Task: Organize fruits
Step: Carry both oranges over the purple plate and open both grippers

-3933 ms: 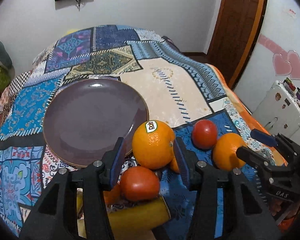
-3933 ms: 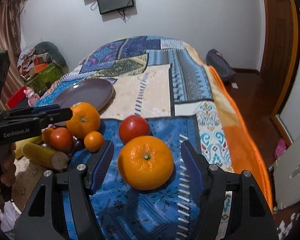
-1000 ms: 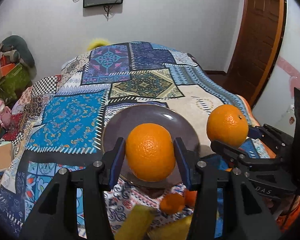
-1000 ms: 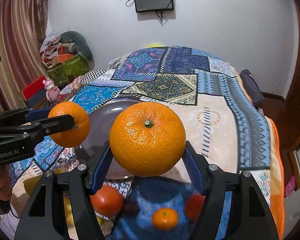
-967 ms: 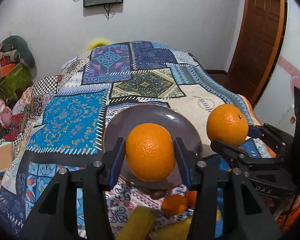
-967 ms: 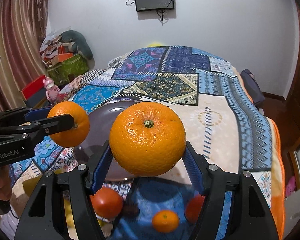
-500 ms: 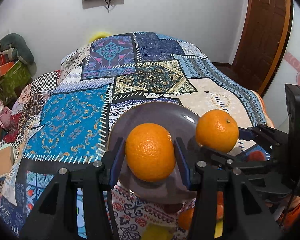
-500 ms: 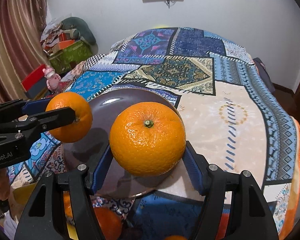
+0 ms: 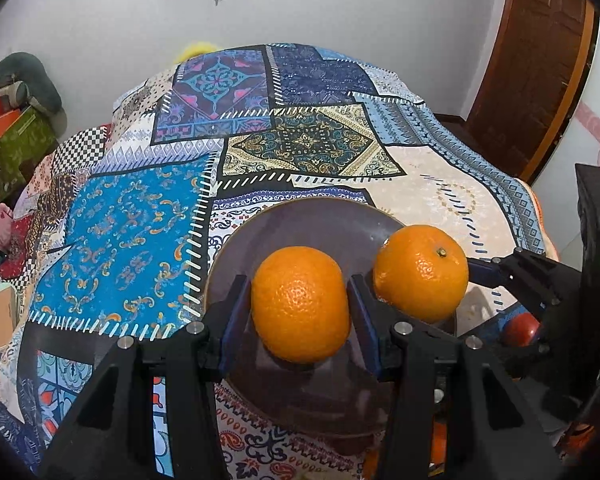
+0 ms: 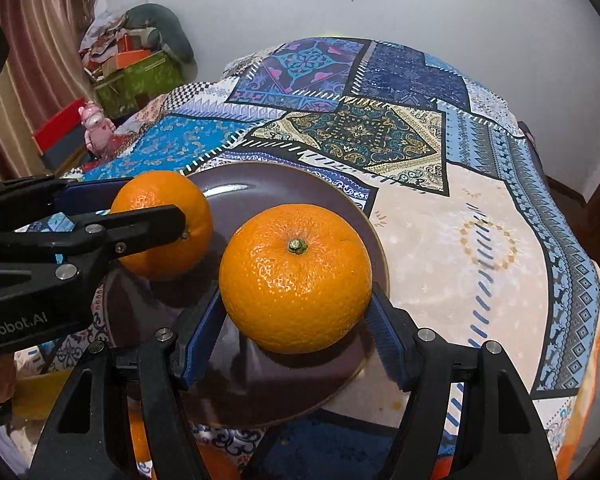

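Orange fills the middle of both views: my left tool (image 9: 300,306) is clamped on one orange (image 9: 300,304), and my right tool (image 10: 296,308) is clamped on a second orange (image 10: 295,278), its stem pointing up. Both fruits hang over the dark purple plate (image 9: 300,216) lying on the patchwork quilt (image 9: 132,232) of the bed. What matters for the next move is how each fruit sits relative to that plate: in the left wrist view my left orange is at frame centre, over the plate's middle, while the right one (image 9: 420,272) is at centre right, near the rim. In the right wrist view the left-held orange (image 10: 162,224) sits at centre left, near the plate's left rim (image 10: 284,168). I judge both need only a short drop; the fruits are near each other, so I would release them apart to avoid rolling together.
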The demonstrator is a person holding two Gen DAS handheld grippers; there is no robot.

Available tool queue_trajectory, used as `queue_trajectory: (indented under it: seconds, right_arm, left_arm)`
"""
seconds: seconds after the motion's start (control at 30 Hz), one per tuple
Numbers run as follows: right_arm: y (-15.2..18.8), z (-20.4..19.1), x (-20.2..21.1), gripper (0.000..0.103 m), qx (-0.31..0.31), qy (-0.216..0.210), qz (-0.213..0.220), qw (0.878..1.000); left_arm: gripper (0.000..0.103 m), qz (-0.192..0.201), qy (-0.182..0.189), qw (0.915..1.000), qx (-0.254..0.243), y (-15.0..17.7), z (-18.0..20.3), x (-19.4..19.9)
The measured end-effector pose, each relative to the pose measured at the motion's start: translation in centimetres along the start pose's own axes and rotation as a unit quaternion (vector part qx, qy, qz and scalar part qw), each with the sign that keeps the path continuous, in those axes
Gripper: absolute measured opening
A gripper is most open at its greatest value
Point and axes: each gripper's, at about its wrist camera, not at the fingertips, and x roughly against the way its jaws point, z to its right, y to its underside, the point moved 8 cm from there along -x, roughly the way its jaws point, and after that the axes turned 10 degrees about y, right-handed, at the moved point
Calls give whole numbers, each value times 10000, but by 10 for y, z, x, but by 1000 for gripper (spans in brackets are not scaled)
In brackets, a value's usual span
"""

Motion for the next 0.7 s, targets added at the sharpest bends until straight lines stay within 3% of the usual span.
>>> queue_trajectory:
  seconds: [0.33,0.7]
  right_arm:
    - [2,-6,-10,66,28,-112,-124,9999]
    - [4,-8,-12,67,88,-59,-103,9999]
  left_arm:
    - [49,-188,134,9997,47,2,2,-14]
    - [49,-114,32,9999,17,1,4,-14]
